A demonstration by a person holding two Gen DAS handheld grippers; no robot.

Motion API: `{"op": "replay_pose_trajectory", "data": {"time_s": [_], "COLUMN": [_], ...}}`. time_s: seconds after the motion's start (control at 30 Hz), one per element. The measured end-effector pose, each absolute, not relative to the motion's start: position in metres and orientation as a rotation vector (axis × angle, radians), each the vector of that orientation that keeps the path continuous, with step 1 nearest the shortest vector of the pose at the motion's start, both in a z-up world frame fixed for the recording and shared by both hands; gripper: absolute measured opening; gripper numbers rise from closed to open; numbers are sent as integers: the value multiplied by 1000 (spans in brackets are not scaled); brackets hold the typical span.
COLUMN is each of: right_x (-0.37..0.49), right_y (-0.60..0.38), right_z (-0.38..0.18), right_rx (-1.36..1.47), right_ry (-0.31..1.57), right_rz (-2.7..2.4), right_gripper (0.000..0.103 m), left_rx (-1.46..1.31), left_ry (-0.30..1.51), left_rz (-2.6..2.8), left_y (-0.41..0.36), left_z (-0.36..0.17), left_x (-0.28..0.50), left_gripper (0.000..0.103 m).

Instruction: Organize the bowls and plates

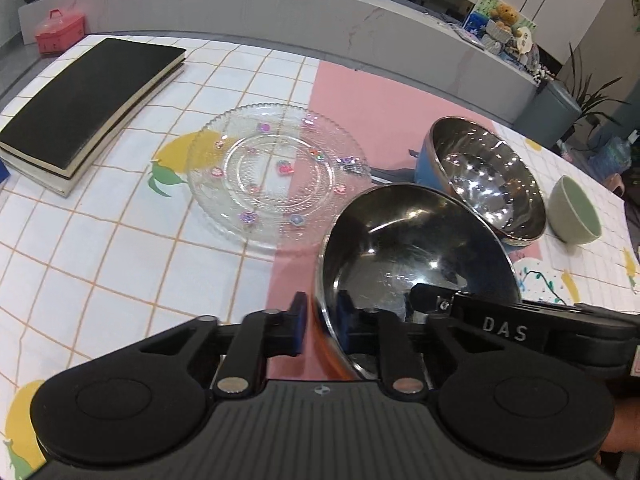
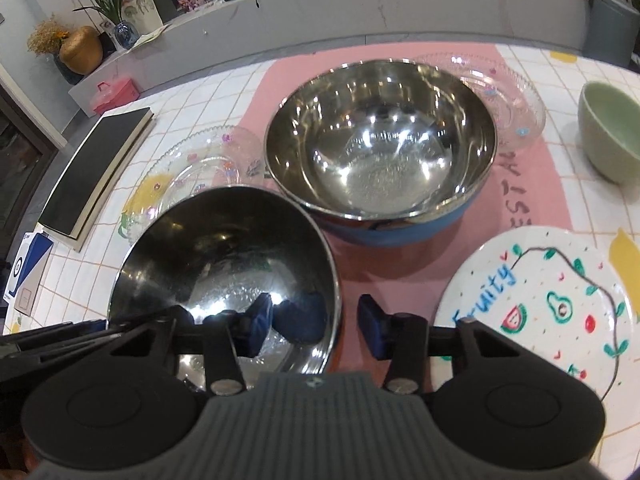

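The left gripper (image 1: pixel 320 330) is clamped on the rim of a steel bowl (image 1: pixel 416 248), one blue pad outside the wall and one inside, holding the bowl tipped above the table (image 1: pixel 100 248). The right gripper (image 2: pixel 316 326) straddles the opposite rim of the same bowl, its fingers (image 2: pixel 370 326) set apart, one blue pad inside the bowl and the other outside; whether either pad touches the metal cannot be told. The held bowl is dark and mirror-bright inside, with an orange tint on its outer wall near the left gripper. Just beyond it sits a larger steel bowl (image 2: pixel 378 148) with a blue outside, upright on a pink mat (image 2: pixel 532 184), its polished inside full of light spots. A clear glass plate (image 1: pixel 276 176) with a beaded edge and small coloured fruit stickers lies flat to its left, partly on the mat; a second glass plate (image 2: pixel 512 104) shows behind the blue bowl. A pale green bowl (image 2: pixel 610 136) stands well apart to the right on the white tiled cloth. A white painted plate (image 2: pixel 544 312) lies near the right gripper, with a watermelon slice, avocado and cherries drawn on it and the blue word "Fruity". White letters "DAS" mark the black arm of the right gripper as seen from the left wrist camera. A black-covered book (image 1: pixel 84 100) rests at the table's left edge.
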State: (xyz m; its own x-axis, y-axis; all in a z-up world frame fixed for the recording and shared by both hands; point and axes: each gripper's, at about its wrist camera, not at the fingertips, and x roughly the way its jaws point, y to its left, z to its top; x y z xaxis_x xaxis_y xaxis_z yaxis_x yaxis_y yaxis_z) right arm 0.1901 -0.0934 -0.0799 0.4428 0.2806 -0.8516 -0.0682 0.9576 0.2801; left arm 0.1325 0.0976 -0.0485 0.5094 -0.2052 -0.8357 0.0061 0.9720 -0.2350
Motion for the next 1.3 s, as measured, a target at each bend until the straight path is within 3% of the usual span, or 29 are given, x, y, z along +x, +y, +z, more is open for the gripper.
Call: {"op": "replay_pose_trajectory", "data": {"time_s": [0.07,0.33,0.77,1.3], "right_x": [189,188,157,87], "right_y": [-96,-113,-149,-204], "right_z": [-80,-77,-50,-45], "right_rx": [242,336,387,422], "right_ry": [1097,1133,1112,1154], "right_rz": [235,234,251,221], "right_gripper": [31,21,21,18], "left_rx": [-207,-160,-103,-115], "left_ry": [1027,1035,988,1034], "left_rz": [-128,-119,-178,-297], "left_y": [96,88,63,25], "left_z": [-48,-43,-17,-25], "left_x": [131,124,94,43], "left_gripper": [14,13,14,15]}}
